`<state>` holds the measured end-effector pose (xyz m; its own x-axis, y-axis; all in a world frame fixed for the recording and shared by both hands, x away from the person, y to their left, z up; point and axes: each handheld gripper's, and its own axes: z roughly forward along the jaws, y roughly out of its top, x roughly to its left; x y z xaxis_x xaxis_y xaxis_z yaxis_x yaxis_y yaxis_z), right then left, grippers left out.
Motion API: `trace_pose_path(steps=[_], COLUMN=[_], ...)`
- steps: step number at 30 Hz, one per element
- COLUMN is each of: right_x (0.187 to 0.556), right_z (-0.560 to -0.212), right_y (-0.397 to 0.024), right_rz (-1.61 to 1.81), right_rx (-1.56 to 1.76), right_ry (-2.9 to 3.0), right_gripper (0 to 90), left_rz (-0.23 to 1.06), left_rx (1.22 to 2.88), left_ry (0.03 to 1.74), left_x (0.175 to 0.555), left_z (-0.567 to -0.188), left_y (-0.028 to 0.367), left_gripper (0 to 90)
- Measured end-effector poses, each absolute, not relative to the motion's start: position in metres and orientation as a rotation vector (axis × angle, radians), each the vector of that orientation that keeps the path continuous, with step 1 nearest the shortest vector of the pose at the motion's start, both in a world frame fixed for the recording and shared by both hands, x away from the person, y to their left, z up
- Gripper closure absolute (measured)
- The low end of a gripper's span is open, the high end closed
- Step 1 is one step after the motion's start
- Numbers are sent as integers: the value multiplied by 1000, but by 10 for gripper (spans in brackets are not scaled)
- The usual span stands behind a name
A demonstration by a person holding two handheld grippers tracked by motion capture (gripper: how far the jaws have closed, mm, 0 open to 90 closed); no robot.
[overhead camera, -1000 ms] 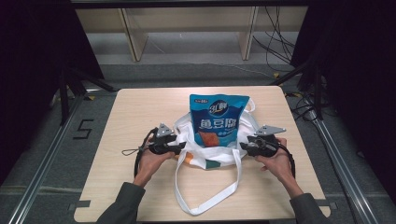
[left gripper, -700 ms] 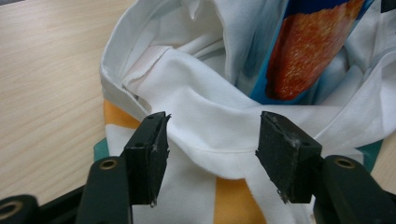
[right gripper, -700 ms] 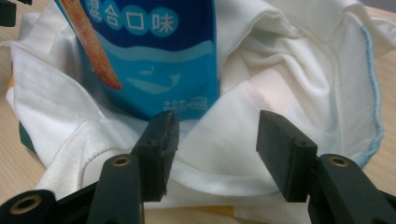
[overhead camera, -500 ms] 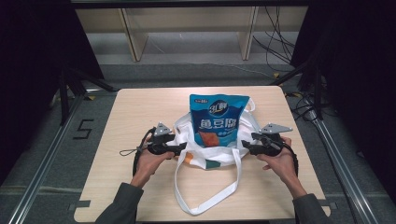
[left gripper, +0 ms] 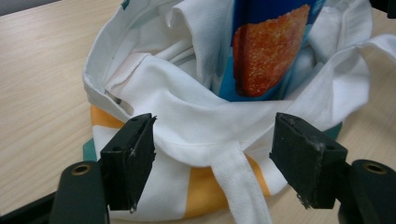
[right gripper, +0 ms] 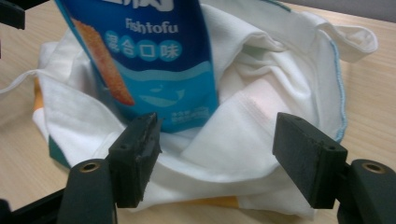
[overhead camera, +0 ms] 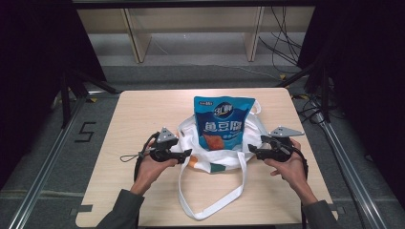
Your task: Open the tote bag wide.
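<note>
A blue Fishtofu snack bag (overhead camera: pixel 222 126) stands upright inside a white tote bag (overhead camera: pixel 191 138) at the middle of the wooden table (overhead camera: pixel 143 109). My left gripper (overhead camera: pixel 185 153) is at the tote's left rim and my right gripper (overhead camera: pixel 250 151) at its right rim. Both are open, and their jaws have just been opening. In the left gripper view the tote's white rim (left gripper: pixel 187 107) and a strap lie between the jaws of my left gripper (left gripper: pixel 217 161), and the pads do not press on them. In the right gripper view, the cloth (right gripper: pixel 261 116) lies the same way between my right gripper's (right gripper: pixel 222 158) jaws, below the snack bag (right gripper: pixel 149 51).
The tote's long handle loop (overhead camera: pixel 210 200) trails toward the table's near edge. Bare tabletop lies left and right of the tote. Beyond the table are a pale shelf unit (overhead camera: pixel 191 28), floor cables (overhead camera: pixel 282 52) and metal rails (overhead camera: pixel 47 162) along both sides.
Both grippers' jaws have spread apart at the tote's rim, letting go of the cloth. The right gripper has drawn back slightly outward. The snack bag still stands in the tote.
</note>
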<state>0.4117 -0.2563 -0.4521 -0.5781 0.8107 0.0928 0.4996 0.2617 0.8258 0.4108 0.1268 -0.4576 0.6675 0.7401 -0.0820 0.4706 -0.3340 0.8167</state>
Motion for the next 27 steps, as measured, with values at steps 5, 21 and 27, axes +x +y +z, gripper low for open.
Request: trace_pose_path(steps=[5,21,27], right_x=[409,394,390], right_z=[-450,-451,-452], right_y=[-255,-258,-262], right_rz=[1230,1200,1208], right_rx=[1165,1124,1116], right_ry=[2209,2216,2233], right_gripper=[319,313,313], left_rz=[398,399,355], left_rx=[1986,1944,1909], left_ry=[941,951,960], left_x=[405,388,380], left_z=[-457,-455,-453], left_y=[129,135,138], left_gripper=[293,251,201])
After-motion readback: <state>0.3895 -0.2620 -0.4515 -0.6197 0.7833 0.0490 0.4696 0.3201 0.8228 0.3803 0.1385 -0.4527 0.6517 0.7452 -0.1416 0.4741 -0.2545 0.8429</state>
